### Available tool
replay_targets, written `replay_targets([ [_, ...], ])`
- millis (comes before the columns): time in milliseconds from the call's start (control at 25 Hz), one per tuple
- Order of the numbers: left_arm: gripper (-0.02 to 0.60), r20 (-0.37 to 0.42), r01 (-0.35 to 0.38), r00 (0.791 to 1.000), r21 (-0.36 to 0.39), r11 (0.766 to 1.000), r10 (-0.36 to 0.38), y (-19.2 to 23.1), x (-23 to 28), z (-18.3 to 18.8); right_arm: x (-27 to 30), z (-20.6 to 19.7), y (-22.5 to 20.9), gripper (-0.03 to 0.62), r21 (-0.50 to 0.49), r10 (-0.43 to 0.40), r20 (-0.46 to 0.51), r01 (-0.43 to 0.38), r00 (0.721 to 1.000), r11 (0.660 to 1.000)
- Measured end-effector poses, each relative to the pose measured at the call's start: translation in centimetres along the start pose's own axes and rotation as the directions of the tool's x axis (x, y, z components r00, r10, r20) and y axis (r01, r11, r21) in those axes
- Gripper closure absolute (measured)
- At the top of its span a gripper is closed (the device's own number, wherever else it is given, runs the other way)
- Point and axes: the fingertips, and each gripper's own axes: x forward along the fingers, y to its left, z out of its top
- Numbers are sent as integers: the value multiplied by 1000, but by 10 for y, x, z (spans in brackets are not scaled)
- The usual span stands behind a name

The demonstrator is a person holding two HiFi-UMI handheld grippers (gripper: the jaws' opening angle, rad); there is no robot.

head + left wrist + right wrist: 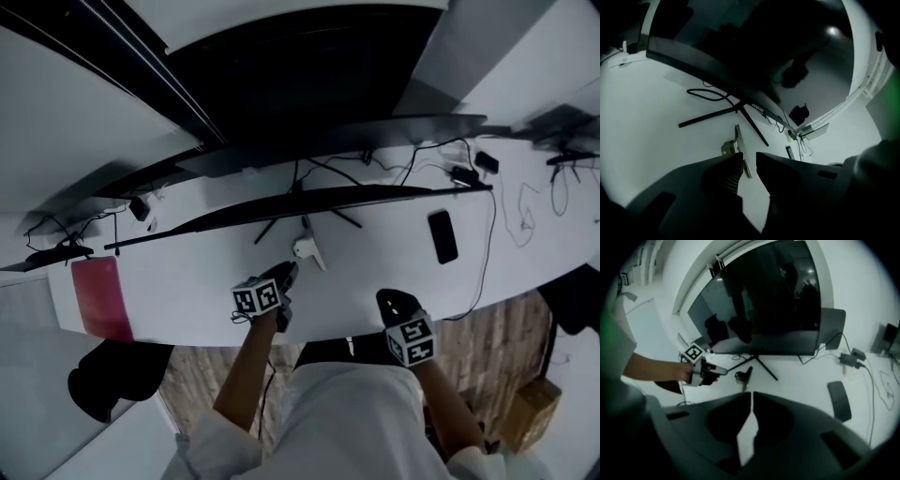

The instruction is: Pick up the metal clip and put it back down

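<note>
The metal clip (736,143) lies flat on the white desk (651,103), just in front of the monitor's stand legs (717,112). In the head view the clip (307,248) shows as a small pale thing. My left gripper (749,161) stands open right at the clip's near end. One thin handle of the clip runs into the gap between the jaws, and neither pad presses on it. The right gripper view shows the left gripper (721,371) a little to the left of the clip (743,376). My right gripper (752,398) is shut and empty, held back over the desk's near edge.
A wide dark monitor (759,305) stands behind the clip. A black phone (442,235) lies to the right, with chargers and cables (473,169) beyond it. A pink folder (98,295) lies at the desk's left end. A laptop (832,329) stands behind the monitor.
</note>
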Motion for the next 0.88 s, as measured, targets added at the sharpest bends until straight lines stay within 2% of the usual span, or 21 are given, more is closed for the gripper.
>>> replay_targets([
  [160,418,-41,15,999,-96,995,-19,14,20,-2,3,-7,2,559,11,-12,-18,12,1000,1000],
  [280,407,-64,9,998,-122,993,-17,22,29,-5,4,-8,3,557,29,-24,-20,25,1000,999],
  [600,405,-83,50,994,-166,985,-65,31,52,-2,5,-20,3,557,70,-65,-32,67,997,995],
  [760,407,-85,103,989,-200,974,-122,27,62,1,6,-20,6,557,87,-78,-29,81,996,993],
  [880,450,-101,123,984,-218,968,-148,26,69,-1,6,-23,8,557,101,-87,-30,89,996,991],
])
